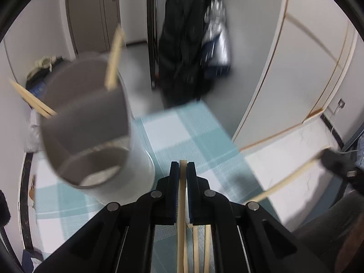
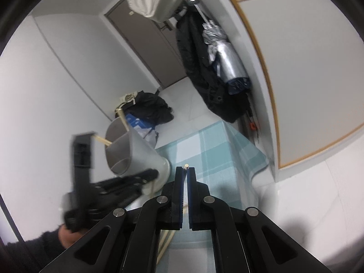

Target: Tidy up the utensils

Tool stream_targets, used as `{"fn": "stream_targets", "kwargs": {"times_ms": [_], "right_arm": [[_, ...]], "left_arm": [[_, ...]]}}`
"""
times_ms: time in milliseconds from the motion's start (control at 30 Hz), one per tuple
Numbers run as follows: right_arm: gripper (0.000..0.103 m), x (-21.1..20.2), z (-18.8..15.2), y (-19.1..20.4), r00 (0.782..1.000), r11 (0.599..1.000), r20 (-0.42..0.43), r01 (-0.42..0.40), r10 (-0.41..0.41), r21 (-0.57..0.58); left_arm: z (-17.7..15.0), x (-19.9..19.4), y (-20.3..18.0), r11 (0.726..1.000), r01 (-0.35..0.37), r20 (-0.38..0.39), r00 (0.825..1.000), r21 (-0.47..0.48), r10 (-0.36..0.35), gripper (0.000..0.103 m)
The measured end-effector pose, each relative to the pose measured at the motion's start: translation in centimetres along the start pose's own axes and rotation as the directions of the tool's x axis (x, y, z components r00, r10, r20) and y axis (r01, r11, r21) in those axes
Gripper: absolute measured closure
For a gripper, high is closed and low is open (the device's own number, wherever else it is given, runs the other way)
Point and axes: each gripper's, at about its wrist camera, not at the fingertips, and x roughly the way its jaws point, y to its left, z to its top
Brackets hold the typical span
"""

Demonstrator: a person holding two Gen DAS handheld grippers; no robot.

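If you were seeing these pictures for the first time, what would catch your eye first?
Most striking is the grey utensil holder on the blue checked cloth, left of centre, with chopsticks leaning out of it. Next, each gripper is shut on a chopstick: the left gripper and the right gripper.

A table draped in a teal-and-white checked woven cloth is carrying a tall grey cylindrical divided utensil holder near its left side, while pale wooden chopsticks are lying on the cloth's near edge.
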Motion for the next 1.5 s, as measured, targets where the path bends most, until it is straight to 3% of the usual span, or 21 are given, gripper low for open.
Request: {"fn": "stream_targets", "kwargs": {"times_ms": [233, 400, 933, 1133, 1333, 1433, 1500], "right_arm": [[0.101, -0.3, 0.1, 4.1, 1.000, 0.991, 0.018, 0.005, -0.002, -0.135], [0.101, -0.2, 0.3, 7.2, 1.000, 0.976, 0.026, 0.003, 0.003, -0.220], [0.103, 1.9, 1.9, 12.4, 0.999, 0.948, -0.009, -0.036, 0.035, -0.315], [0.103, 2.9, 2.8, 10.3, 0.999, 0.973, -0.030, -0.045, 0.039, -0.226], [0.100, 4.0, 4.8, 3.6, 0.997, 0.994, -0.052, 0.059, -0.064, -0.091], [0.086, 6.5, 5.5, -0.2, 0.983, 0.992, -0.137, 0.126, -0.124, 0.000], [0.081, 8.9, 5.7, -2.5, 0.971, 0.989, -0.208, 0.133, -0.116, 0.070]], "left_arm": [[0.9, -6.4, 1.0, 1.000, 0.021, 0.145, 0.989, -0.020, -0.018, 0.101], [1.8, -7.0, 2.2, 0.997, 0.032, 0.202, 0.979, -0.072, -0.016, 0.101], [4.1, -7.7, 4.4, 0.989, 0.050, 0.233, 0.972, -0.141, -0.016, 0.101], [4.0, -8.2, 5.1, 0.988, 0.042, 0.226, 0.974, -0.152, -0.007, 0.101], [3.2, -8.5, 5.4, 0.990, 0.035, 0.212, 0.977, -0.139, -0.005, 0.101], [2.7, -8.4, 5.4, 0.992, 0.022, 0.203, 0.979, -0.124, 0.004, 0.101], [2.5, -8.3, 5.4, 0.992, 0.021, 0.201, 0.980, -0.122, 0.004, 0.101]]}}
